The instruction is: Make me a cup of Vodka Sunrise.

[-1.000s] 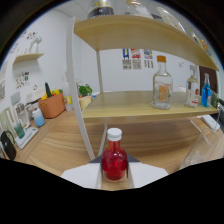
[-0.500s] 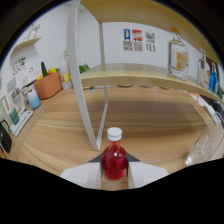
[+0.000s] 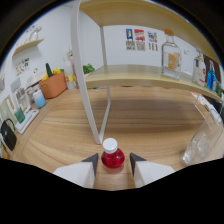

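A small red bottle with a white cap stands upright between my fingers, and my gripper is shut on it just above the wooden table. A clear empty glass stands on the table ahead and to the right of the fingers. On the wooden shelf above sit a clear square bottle with an orange label and, further right, a blue bottle.
The shelf's white leg comes down to the table just ahead of the bottle, slightly left. Far left stand a terracotta pot with a cactus, a light blue cup and a black object.
The gripper has carried the red bottle lower and closer to the table. The shelf now sits higher in view, its white leg is nearer, and the glass has come into sight on the right.
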`<state>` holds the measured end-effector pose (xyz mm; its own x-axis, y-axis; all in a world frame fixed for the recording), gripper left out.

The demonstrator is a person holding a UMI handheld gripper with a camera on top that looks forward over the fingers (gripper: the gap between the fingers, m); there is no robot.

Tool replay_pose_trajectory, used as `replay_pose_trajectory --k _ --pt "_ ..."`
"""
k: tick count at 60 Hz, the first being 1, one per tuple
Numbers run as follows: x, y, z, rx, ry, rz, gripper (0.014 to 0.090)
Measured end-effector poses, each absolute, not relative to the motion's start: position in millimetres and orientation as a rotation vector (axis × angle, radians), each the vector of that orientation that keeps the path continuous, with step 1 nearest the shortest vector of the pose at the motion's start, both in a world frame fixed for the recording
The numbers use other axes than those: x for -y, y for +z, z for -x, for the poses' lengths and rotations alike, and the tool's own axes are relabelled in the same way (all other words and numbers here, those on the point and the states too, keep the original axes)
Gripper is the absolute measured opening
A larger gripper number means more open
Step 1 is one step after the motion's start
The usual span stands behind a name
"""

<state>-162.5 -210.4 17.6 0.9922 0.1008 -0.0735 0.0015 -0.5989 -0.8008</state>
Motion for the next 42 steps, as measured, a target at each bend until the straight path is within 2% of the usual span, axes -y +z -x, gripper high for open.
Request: replay_pose_trajectory --k 2,3,4,6,17,24,33,42 --pt "212.7 27.6 165.0 0.076 0.160 2.188 0.0683" --pt "214.2 33.2 166.3 0.081 0.171 2.176 0.0789" --pt "216.1 39.1 167.4 0.089 0.181 2.165 0.0793" --pt "220.4 51.0 168.1 0.101 0.196 2.146 0.0863" --pt "250.8 126.3 145.7 0.133 0.196 2.013 0.0860" --pt "275.3 157.9 109.8 0.120 0.167 1.966 0.0866" --pt "303.6 162.4 45.0 0.075 0.078 1.974 0.0862" --pt "327.1 143.7 -18.2 -0.007 0.033 2.036 0.0855"
